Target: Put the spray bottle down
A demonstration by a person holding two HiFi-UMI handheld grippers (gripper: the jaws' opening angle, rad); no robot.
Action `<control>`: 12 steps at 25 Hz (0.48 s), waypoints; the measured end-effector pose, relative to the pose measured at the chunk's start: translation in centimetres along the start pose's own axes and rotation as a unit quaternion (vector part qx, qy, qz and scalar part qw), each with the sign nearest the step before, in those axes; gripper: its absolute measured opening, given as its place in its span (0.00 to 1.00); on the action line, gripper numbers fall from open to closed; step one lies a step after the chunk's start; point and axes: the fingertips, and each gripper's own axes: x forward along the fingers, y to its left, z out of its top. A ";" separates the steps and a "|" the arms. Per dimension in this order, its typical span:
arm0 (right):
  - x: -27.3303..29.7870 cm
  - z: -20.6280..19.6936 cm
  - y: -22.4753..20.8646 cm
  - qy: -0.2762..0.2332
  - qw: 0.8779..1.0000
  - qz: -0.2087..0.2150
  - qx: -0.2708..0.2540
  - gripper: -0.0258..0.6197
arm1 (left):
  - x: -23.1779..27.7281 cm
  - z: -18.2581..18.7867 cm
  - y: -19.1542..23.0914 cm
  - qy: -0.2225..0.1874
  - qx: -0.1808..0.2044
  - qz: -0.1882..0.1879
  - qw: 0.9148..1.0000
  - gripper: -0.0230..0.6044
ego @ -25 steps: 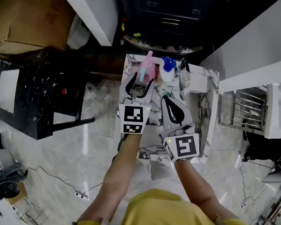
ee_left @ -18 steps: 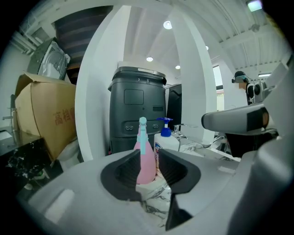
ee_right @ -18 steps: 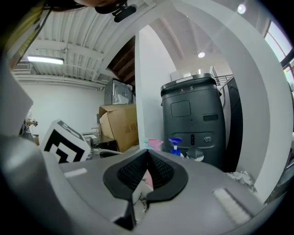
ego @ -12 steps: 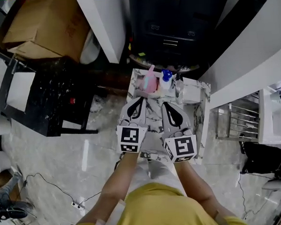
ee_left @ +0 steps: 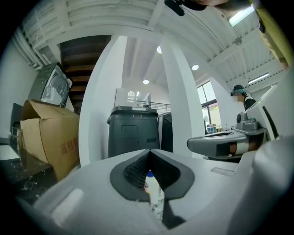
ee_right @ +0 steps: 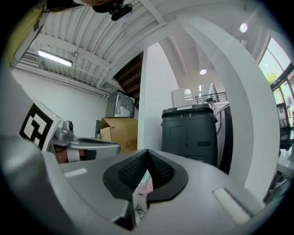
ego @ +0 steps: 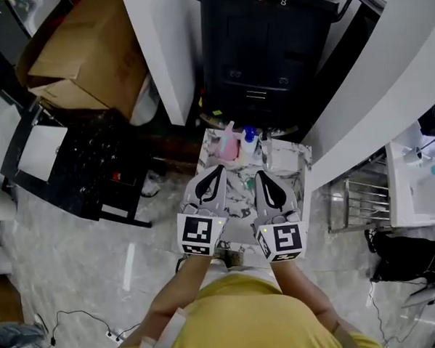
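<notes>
The left gripper (ego: 219, 169) no longer stands open at the spray bottle (ego: 229, 143): its jaws are now closed tip to tip with nothing between them. Both grippers have drawn back from the far end of the table (ego: 237, 194) toward the person and risen. The right gripper (ego: 262, 174) now lies level with the left, side by side over the table's middle. The spray bottle stands upright, well apart from both. The head view has risen too and now shows the whole black bin (ego: 269, 50) beyond the table.
</notes>
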 end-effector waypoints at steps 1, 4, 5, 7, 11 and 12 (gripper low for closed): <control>-0.5 0.7 -0.1 -0.005 1.000 -0.003 -0.002 0.04 | -0.5 0.7 0.0 -0.005 -0.001 0.000 1.000 0.05; -1.8 2.5 -0.3 -0.017 1.000 -0.011 -0.007 0.04 | -1.9 2.5 0.0 -0.014 -0.006 0.007 1.000 0.05; -2.3 2.9 -0.4 -0.018 1.000 -0.014 -0.009 0.04 | -2.4 2.9 -0.1 -0.015 -0.005 0.009 1.000 0.05; -3.0 3.6 -0.5 -0.022 0.999 -0.021 -0.014 0.04 | -3.3 3.7 -0.5 -0.016 0.003 0.010 1.000 0.05; -3.9 3.8 -0.3 -0.015 0.999 -0.024 -0.017 0.04 | -4.5 4.8 -1.5 -0.026 0.018 0.008 0.999 0.05; -4.0 3.8 -0.3 -0.013 0.999 -0.025 -0.017 0.04 | -4.6 4.9 -1.7 -0.028 0.018 0.006 0.999 0.05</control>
